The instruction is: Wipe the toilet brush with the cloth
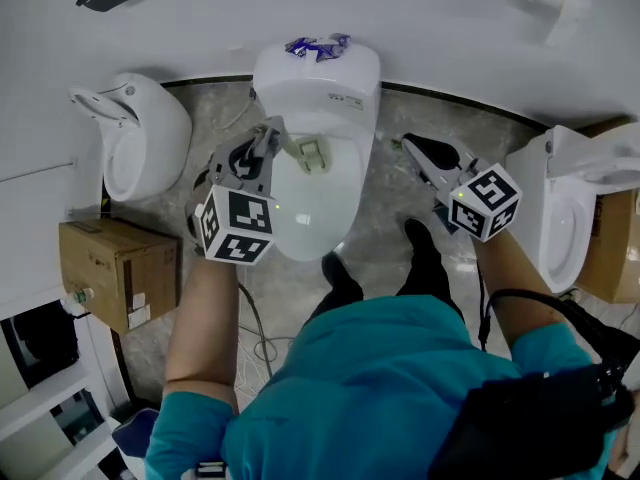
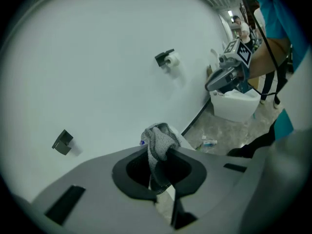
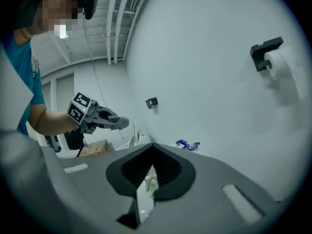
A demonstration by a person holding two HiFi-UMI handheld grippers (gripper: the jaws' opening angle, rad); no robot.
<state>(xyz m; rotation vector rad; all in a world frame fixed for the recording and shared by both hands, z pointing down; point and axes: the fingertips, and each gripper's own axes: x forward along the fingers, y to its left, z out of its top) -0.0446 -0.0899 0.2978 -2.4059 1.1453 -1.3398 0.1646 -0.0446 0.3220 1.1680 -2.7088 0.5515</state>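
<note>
The left tongs [image 2: 159, 155] clamp the grey cloth [image 2: 158, 135], which bunches beyond their tips; the right tongs [image 3: 152, 147] are closed, empty.

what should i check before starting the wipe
1. Cloth gripped: ok. The left gripper is shut on the cloth.
2. Right gripper free: ok. The right gripper is shut with nothing in it.
3. Brush in sight: not ok. No view clearly shows a brush.
4. Grippers apart: ok. One is on each side of the toilet.
5. Small item on the toilet: cannot tell what it is.
</note>
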